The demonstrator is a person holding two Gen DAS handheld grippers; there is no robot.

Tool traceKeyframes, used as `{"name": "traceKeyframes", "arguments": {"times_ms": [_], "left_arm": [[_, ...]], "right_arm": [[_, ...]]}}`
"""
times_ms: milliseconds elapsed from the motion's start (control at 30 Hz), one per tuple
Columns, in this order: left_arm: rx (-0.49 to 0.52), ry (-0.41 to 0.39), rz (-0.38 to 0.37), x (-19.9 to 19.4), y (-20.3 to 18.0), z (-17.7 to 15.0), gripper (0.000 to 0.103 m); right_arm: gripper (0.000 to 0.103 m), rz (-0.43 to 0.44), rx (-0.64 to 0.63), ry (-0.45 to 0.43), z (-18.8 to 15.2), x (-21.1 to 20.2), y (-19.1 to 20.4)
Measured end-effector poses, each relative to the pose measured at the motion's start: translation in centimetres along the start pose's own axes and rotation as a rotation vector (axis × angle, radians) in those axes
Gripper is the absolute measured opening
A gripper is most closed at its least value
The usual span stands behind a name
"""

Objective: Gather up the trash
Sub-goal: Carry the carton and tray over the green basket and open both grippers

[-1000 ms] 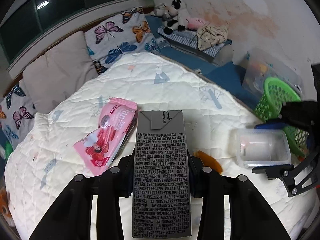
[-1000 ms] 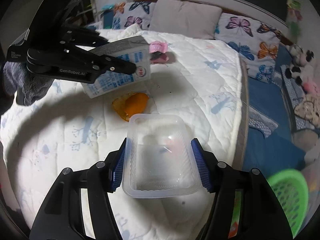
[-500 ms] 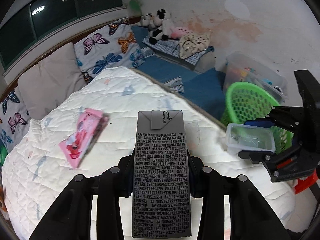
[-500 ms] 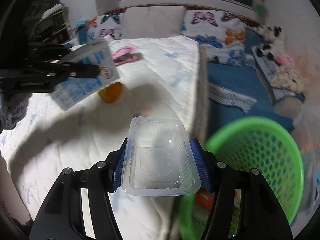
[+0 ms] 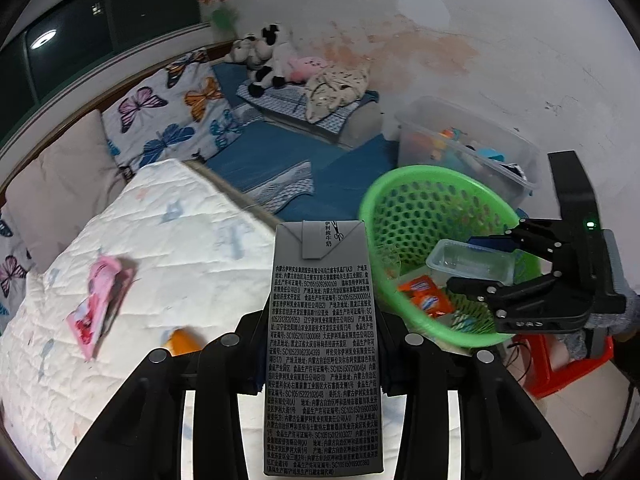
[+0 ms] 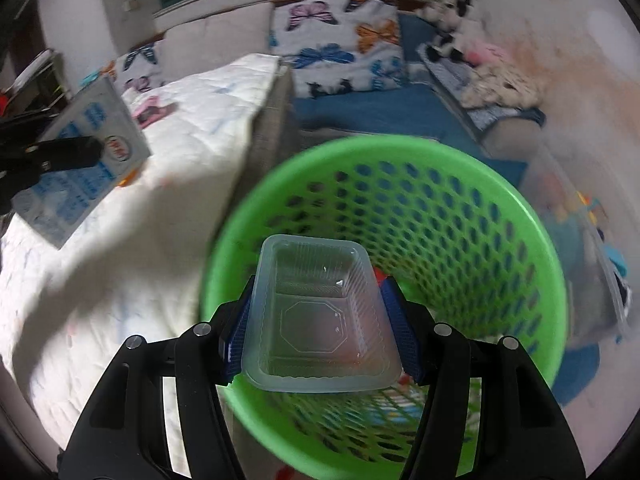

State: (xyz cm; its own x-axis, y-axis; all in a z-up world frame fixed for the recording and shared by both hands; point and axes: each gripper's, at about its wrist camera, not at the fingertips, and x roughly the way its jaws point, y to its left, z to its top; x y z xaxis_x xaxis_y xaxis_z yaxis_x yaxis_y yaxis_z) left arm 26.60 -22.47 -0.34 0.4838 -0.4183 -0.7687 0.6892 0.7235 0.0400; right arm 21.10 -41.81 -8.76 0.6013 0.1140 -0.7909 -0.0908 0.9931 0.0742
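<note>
Clear plastic, see-through and shaped like a small box with no lid, the tray (image 6: 322,312) sits squeezed between the blue pads of the right gripper (image 6: 322,320), right over the mouth of the green basket (image 6: 500,248). The left gripper (image 5: 324,344) is closed tight on a grey milk carton (image 5: 323,352) covered in small print, held just beside the basket. Down inside the basket lies an orange wrapper (image 5: 426,296), and farther off from the basket, a pink packet (image 5: 98,308) lies on the white bed (image 5: 180,240).
</note>
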Motion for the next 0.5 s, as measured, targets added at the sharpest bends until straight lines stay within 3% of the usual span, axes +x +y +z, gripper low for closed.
{"name": "traceKeyframes", "arguments": {"times_ms": [133,300,500], "left_arm": [[0.012,-0.001,-0.029,0.7,-2.2,1.1,0.038],[0.022,0.005,-0.066,1.8,-4.8,2.3,0.038],[0.015,0.026,-0.088,3.8,-7.4,3.4,0.038]], "right_arm": [[0.062,-0.016,0.054,0.007,-0.8,-0.2,-2.1],[0.072,-0.032,0.1,-0.008,-1.8,-1.2,-3.9],[0.075,-0.035,0.155,-0.028,-2.9,-2.9,-5.9]]}}
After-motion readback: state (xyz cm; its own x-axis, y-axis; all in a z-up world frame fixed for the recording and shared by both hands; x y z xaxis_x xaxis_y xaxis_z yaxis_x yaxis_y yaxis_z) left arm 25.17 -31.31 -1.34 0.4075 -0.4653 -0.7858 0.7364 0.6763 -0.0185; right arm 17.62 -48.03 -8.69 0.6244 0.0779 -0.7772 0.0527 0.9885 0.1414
